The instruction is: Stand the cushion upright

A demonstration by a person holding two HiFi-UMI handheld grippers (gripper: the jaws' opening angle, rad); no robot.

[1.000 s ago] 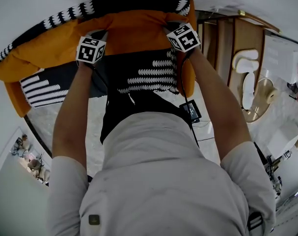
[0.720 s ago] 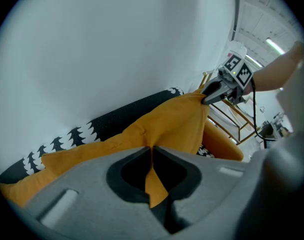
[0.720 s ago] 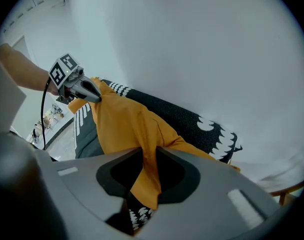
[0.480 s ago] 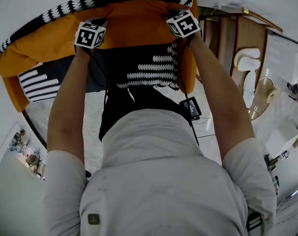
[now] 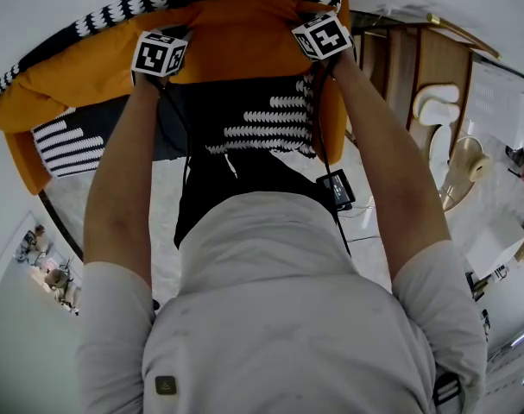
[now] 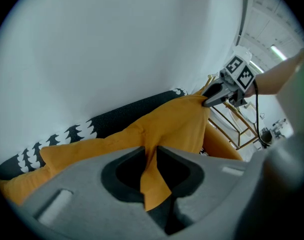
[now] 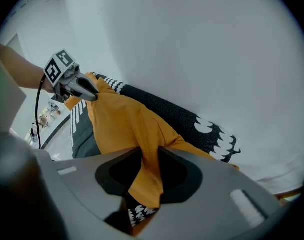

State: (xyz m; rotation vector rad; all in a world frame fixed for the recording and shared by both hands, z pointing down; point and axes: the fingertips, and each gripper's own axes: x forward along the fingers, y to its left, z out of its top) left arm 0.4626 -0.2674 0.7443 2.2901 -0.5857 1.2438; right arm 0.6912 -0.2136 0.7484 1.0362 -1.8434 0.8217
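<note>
The orange cushion leans against the white wall, on a seat with a black-and-white patterned cover. My left gripper is at the cushion's top edge on the left, my right gripper at its top right corner. In the left gripper view a fold of orange fabric stands between the left gripper jaws and touches both. The right gripper has a like fold of the cushion between its jaws. Both pairs of jaws have just been opening a little.
A black-and-white patterned strip runs behind the cushion along the wall. To the right stand a wooden rack and white slippers. A small screen device on a cable lies on the marble floor.
Both grippers and the cushion's top edge have shifted a little toward the wall. The orange fabric stays between both pairs of jaws.
</note>
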